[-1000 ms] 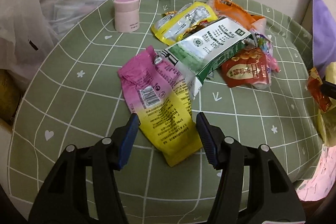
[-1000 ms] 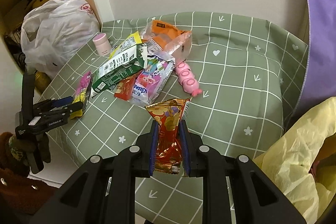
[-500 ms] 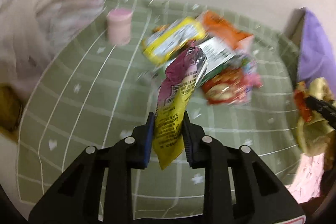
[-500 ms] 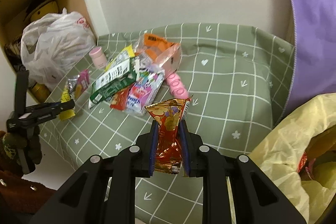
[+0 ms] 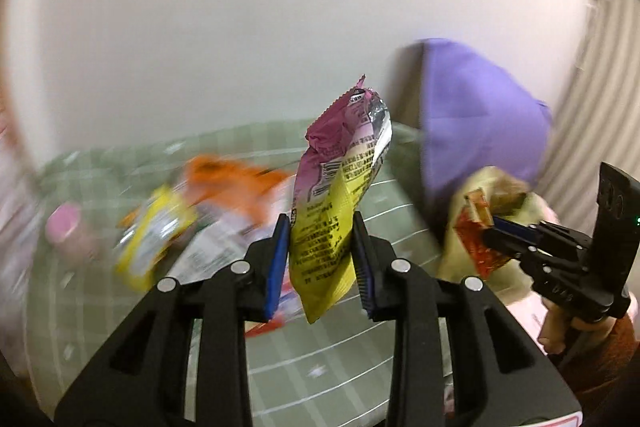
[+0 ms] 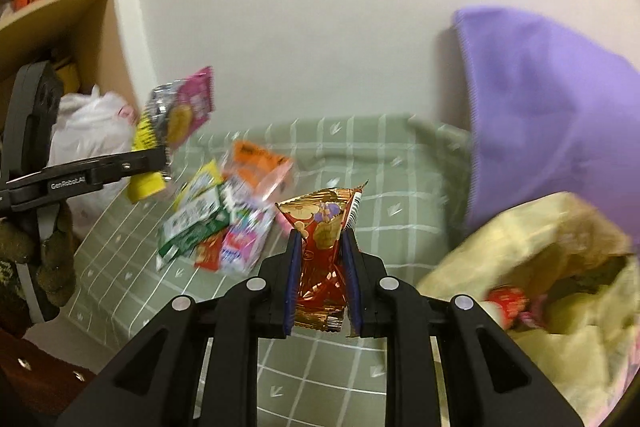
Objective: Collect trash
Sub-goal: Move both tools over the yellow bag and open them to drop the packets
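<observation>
- The pink-and-yellow wrapper (image 5: 340, 195) is held upright between the pads of the left tool (image 5: 320, 269), lifted well above the green checked cloth (image 5: 328, 367); the jaws are easing open at this moment, yet the wrapper is seen pressed between them.
- In the right wrist view the same wrapper (image 6: 176, 123) is seen high at the left, clear of the pile.
- The red-and-gold wrapper (image 6: 326, 251) is clenched low down by the right tool (image 6: 322, 281), its crimped top standing free above the pads.
- Both wrappers are judged light, thin and crinkly, with slick foil faces; a hold on the flat lower body, as now, looks surer than one on a sealed edge, and a loosening grip could let one slide out.
- More litter is left on the cloth: an orange packet (image 6: 256, 163), a green-and-white packet (image 6: 192, 223), a pink-and-white one (image 6: 244, 243).
- The yellow bag (image 6: 532, 259) is seen at the near right, mouth gaping, trash already inside; it is judged the drop point.
- A purple cushion (image 6: 552, 115) crowds the bag's far side, against the wall.
- Open room is seen over the bare cloth between pile and bag.
- The cloth's near edge drops away at the left, beside a white plastic bag (image 6: 96, 131) and shelves.
</observation>
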### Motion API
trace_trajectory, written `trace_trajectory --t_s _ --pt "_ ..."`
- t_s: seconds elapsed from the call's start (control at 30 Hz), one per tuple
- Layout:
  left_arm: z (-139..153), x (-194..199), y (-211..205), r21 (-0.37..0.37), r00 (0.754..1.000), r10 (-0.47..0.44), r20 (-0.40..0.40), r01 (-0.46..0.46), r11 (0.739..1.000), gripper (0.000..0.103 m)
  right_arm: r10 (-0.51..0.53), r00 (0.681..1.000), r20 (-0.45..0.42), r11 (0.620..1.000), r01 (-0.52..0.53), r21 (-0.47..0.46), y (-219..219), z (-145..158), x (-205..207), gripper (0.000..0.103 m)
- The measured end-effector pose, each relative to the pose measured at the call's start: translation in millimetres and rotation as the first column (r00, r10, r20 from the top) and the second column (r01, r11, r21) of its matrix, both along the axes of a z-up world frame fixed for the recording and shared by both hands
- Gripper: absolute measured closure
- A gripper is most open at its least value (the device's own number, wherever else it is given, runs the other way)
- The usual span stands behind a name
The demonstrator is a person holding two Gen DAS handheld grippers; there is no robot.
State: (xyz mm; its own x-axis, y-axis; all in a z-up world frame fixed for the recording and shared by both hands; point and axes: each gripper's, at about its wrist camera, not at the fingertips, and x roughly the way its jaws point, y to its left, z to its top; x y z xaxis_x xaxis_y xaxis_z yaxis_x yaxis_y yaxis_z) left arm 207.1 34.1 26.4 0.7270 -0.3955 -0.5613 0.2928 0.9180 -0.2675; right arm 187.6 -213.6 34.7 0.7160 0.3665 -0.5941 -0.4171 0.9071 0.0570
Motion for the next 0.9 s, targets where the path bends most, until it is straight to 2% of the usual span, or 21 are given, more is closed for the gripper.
trace_trajectory --t_s 0.13,0.23,0.33,0.4,0.53,0.57,0.7,0.9 --pt "21 20 -42 -0.018 0.984 -0.176 0.034 0.177 0.984 0.074 -0.108 0.992 0.07 0.994 0.108 0.0 -28 29 -18 0.083" --pt "35 31 -79 -0.041 0.948 -0.315 0.047 0.317 0.947 0.074 -0.207 0.974 0.093 0.978 0.205 0.026 -59 43 -30 0.083" --pt "41 43 -122 -0.042 0.898 -0.438 0.038 0.439 0.897 0.072 -0.314 0.944 0.1 0.949 0.311 0.047 -96 53 -39 0.083" --pt "39 53 -155 -0.031 0.859 -0.513 0.002 0.512 0.858 0.069 -0.389 0.915 0.106 0.921 0.388 0.029 -120 56 -47 0.083" --pt "33 61 -217 -0.042 0.779 -0.624 -0.063 0.623 0.781 0.068 -0.468 0.88 0.085 0.884 0.466 0.037 -158 58 -58 0.083" --pt "30 62 -231 -0.041 0.761 -0.644 -0.076 0.643 0.764 0.068 -0.477 0.875 0.078 0.879 0.476 0.035 -164 58 -59 0.082" --pt "13 68 -267 -0.025 0.729 -0.673 -0.127 0.676 0.737 0.068 -0.515 0.856 0.043 0.857 0.515 0.024 -186 48 -62 0.082" --pt "-22 78 -300 0.002 0.702 -0.681 -0.209 0.697 0.717 0.067 -0.525 0.851 0.01 0.851 0.525 0.025 -206 38 -50 0.082"
